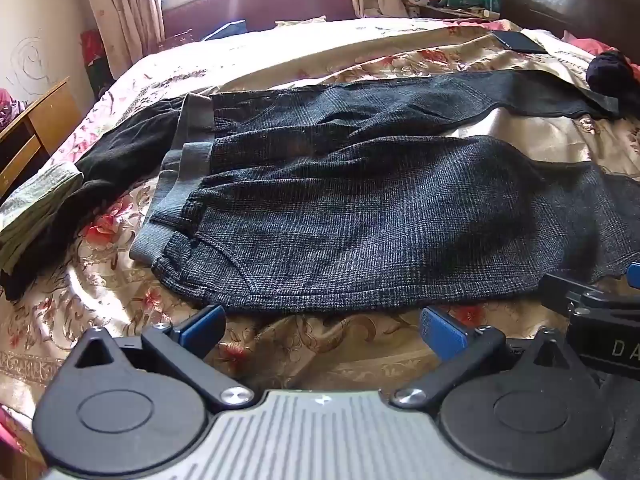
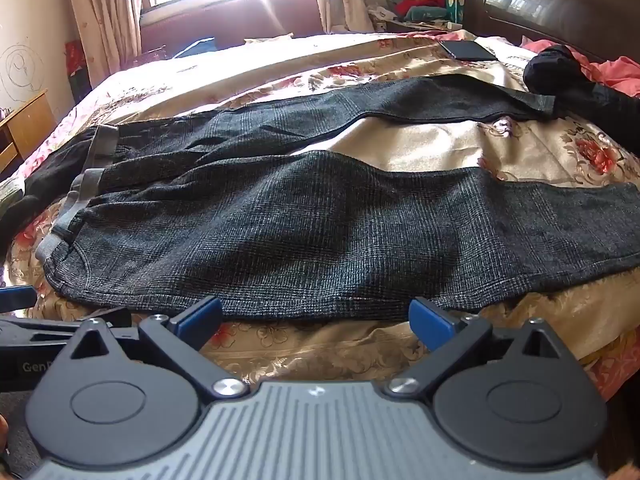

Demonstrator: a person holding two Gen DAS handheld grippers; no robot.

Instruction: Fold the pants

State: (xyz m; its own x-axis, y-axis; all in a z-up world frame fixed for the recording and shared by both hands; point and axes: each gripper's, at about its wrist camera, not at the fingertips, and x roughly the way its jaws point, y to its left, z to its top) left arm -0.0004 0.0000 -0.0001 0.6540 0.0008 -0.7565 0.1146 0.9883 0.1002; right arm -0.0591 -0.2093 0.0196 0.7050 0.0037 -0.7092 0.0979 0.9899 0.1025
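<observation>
Dark grey checked pants (image 1: pixel 360 216) lie spread flat on a floral bedspread (image 1: pixel 312 344), grey waistband (image 1: pixel 176 184) at the left, the two legs apart and running right. They also show in the right wrist view (image 2: pixel 320 240). My left gripper (image 1: pixel 322 328) is open and empty, just short of the near edge of the pants by the hip. My right gripper (image 2: pixel 316 320) is open and empty at the near edge of the near leg. The right gripper's body (image 1: pixel 600 312) shows at the right of the left wrist view; the left gripper's body (image 2: pixel 60 332) shows at the left of the right wrist view.
Black garments (image 1: pixel 100 168) and a folded green cloth (image 1: pixel 36 204) lie left of the waistband. A dark bundle (image 2: pixel 556 68) and a black phone (image 2: pixel 468 50) lie at the far right by the dark headboard (image 2: pixel 560 4). A wooden cabinet (image 1: pixel 36 128) stands left of the bed.
</observation>
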